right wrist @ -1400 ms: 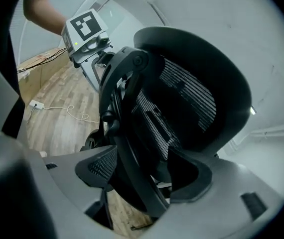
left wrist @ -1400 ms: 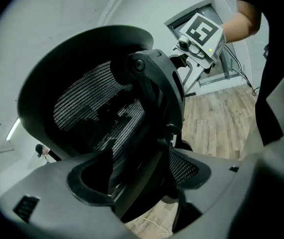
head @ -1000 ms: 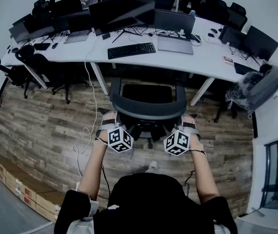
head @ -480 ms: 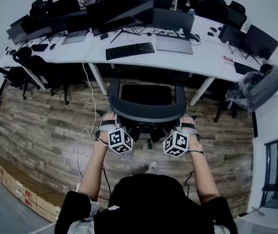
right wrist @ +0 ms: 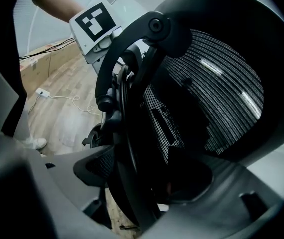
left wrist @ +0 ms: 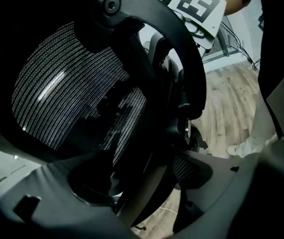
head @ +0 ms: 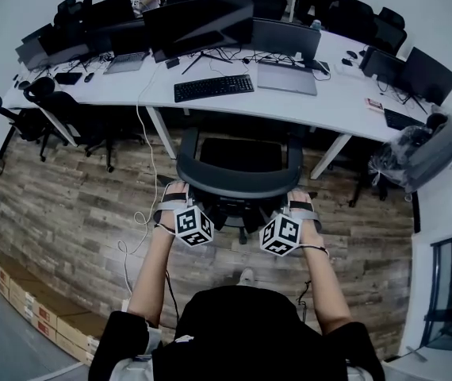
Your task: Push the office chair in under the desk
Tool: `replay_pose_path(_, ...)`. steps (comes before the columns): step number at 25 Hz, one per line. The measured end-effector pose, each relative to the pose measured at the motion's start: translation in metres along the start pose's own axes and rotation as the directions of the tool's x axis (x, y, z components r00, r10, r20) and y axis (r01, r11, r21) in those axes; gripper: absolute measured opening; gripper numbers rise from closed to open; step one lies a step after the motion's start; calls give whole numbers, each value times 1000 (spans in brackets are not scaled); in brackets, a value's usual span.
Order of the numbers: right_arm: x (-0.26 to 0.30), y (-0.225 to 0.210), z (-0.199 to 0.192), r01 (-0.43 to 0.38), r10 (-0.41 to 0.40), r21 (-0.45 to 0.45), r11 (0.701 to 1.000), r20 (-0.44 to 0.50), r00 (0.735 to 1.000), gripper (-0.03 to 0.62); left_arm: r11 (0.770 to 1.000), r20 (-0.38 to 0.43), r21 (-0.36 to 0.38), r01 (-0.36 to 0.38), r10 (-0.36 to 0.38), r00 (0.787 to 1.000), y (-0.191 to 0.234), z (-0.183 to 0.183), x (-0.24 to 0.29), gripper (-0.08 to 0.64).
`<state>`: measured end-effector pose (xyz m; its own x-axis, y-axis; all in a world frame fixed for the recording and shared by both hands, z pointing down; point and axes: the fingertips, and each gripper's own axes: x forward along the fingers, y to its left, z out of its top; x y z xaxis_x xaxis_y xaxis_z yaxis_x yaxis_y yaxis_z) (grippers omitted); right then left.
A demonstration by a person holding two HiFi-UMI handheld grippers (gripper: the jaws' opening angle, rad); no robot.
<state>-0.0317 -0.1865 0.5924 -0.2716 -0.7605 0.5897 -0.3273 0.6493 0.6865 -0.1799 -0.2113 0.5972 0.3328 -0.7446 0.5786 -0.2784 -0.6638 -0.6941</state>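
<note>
black office chair (head: 239,155) faces white desk (head: 329,94); cardboard boxes (head: 32,304) edge the floor.

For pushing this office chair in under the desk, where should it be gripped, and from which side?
Grip the office chair by the curved top rim of its backrest, near both outer ends, coming from behind. The rim is a slim bar, it faces the person, and the chair already faces the desk, so a push likely runs straight under.
</note>
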Motion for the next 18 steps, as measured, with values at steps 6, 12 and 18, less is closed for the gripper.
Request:
replay_pose_path(6, 18, -14, -2, -4, 4, 1, 1000, 16, 1000, 325, 1000, -22, 4, -4, 4, 1000, 16, -1, 22, 371)
replay_pose_path(12, 33, -28, -5, -11, 11, -11, 1000, 43, 999, 325, 1000, -42, -9, -23, 22, 999, 27, -1, 42, 371)
replay_pose_path(18, 44, -37, -6, -14, 15, -19, 1000, 63, 998, 325, 999, -76, -24, -35, 33, 997, 35, -1, 56, 371)
